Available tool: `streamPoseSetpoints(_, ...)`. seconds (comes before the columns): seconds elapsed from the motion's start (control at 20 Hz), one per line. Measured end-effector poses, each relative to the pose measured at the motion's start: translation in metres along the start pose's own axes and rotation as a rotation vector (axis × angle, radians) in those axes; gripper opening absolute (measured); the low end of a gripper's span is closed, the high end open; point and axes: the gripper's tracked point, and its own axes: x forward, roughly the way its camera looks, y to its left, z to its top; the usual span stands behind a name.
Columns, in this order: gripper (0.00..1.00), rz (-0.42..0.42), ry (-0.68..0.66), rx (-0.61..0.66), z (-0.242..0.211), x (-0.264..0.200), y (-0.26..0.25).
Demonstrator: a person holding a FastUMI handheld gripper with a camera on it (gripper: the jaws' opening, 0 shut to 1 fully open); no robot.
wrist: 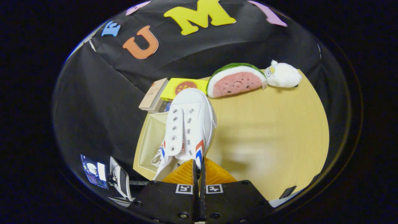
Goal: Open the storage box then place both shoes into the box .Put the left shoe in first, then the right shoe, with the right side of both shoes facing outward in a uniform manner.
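Note:
My gripper (199, 168) is shut on a white canvas shoe (189, 124) with red and blue stripes on its side, pinching the collar by the heel. The shoe hangs lifted with its toe pointing away from me, over the right rim of the open cream storage box (149, 140). The box sits at the left end of the wooden table (273, 133), and its inner walls and floor show to the left of the shoe. The shoe's laces are gone from the eyelets and the tongue lies open.
Beyond the shoe stand a yellow box (183, 87) and a tan box (154, 96). A watermelon-slice plush (236, 82) and a white plush animal (284, 76) lie at the table's far edge. Bare tabletop spreads to the right of the shoe.

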Motion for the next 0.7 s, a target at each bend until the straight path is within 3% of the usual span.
streamPoseSetpoints(0.3, 0.00, -0.071, 0.032, -0.055, 0.000, 0.065, 0.070)
streamPoseSetpoints(0.7, 0.00, -0.231, 0.034, -0.079, -0.018, 0.126, 0.072)
